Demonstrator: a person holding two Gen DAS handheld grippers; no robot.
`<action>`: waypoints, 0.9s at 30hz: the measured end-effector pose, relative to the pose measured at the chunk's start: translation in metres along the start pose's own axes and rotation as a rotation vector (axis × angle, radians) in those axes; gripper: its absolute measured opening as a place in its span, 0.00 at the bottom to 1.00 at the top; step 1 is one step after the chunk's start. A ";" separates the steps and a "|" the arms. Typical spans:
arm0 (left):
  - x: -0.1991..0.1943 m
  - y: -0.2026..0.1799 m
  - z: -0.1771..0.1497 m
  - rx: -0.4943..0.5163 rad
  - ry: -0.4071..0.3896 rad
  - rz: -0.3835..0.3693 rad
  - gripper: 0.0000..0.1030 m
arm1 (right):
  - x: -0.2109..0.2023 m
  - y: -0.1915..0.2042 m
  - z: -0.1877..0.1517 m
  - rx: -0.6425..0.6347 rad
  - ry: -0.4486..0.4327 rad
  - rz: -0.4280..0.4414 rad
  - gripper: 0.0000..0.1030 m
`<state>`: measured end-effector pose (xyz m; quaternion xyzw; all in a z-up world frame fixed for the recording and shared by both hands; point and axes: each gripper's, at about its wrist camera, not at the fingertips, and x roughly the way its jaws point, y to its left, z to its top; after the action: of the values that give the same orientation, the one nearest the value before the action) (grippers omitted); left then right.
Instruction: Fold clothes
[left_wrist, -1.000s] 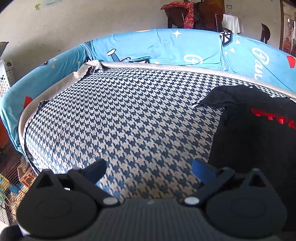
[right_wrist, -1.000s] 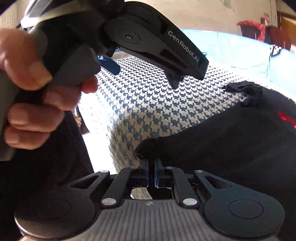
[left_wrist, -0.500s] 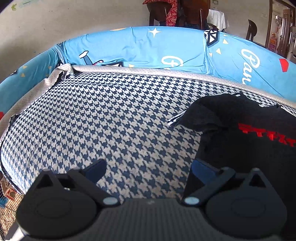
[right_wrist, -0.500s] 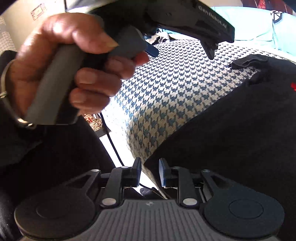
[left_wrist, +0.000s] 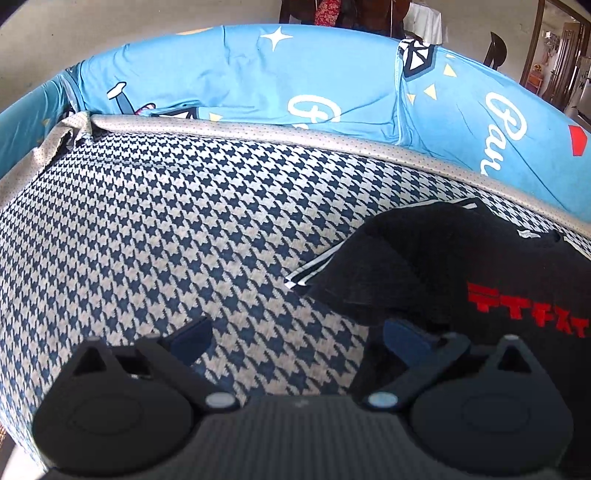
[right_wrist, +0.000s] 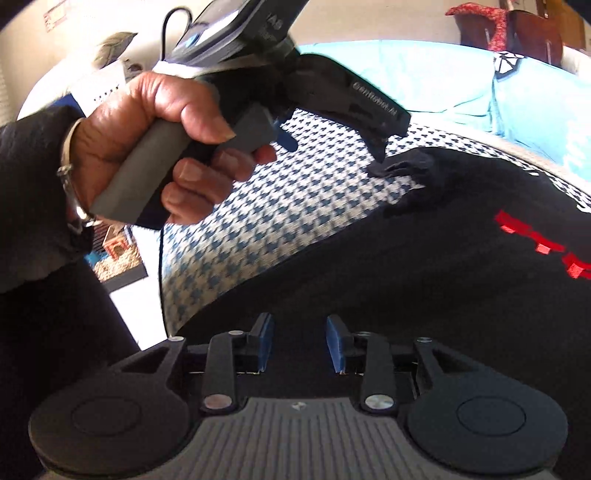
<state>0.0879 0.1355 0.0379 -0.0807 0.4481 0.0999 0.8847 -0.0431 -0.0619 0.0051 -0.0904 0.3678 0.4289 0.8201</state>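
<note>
A black T-shirt (left_wrist: 461, 258) with red print lies spread on the right of the houndstooth cushion (left_wrist: 184, 221). Its striped-cuff sleeve (left_wrist: 354, 266) is bunched just ahead of my left gripper (left_wrist: 297, 336). That gripper is open and empty, and its right finger sits at the shirt's edge. In the right wrist view the black T-shirt (right_wrist: 424, 258) fills the lower right. My right gripper (right_wrist: 299, 339) hovers over the shirt's near edge; its jaws are opening and no cloth is pinched between the pads. A hand (right_wrist: 159, 147) holds the left gripper (right_wrist: 332, 147) above the sleeve (right_wrist: 406, 166).
A blue printed cover (left_wrist: 332, 85) drapes the backrest behind the cushion, edged by a grey dotted border (left_wrist: 295, 136). The cushion's left edge drops to the floor (right_wrist: 125, 295). A chair with red cloth (right_wrist: 509, 29) stands at the back.
The right gripper was shut on the shirt's near edge and has let go, its jaws parting. The left gripper has moved right, closer to the bunched sleeve, still open.
</note>
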 end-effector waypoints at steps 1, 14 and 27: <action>0.005 0.001 0.002 -0.010 0.009 -0.006 1.00 | 0.001 -0.005 0.002 0.015 -0.002 0.000 0.34; 0.029 0.010 0.017 -0.150 0.082 -0.176 1.00 | 0.009 -0.045 0.021 0.160 -0.058 -0.049 0.36; 0.050 0.006 0.013 -0.230 0.142 -0.270 1.00 | 0.007 -0.059 0.024 0.286 -0.080 -0.081 0.36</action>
<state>0.1249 0.1495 0.0047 -0.2473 0.4801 0.0247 0.8412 0.0173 -0.0831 0.0077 0.0297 0.3880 0.3421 0.8553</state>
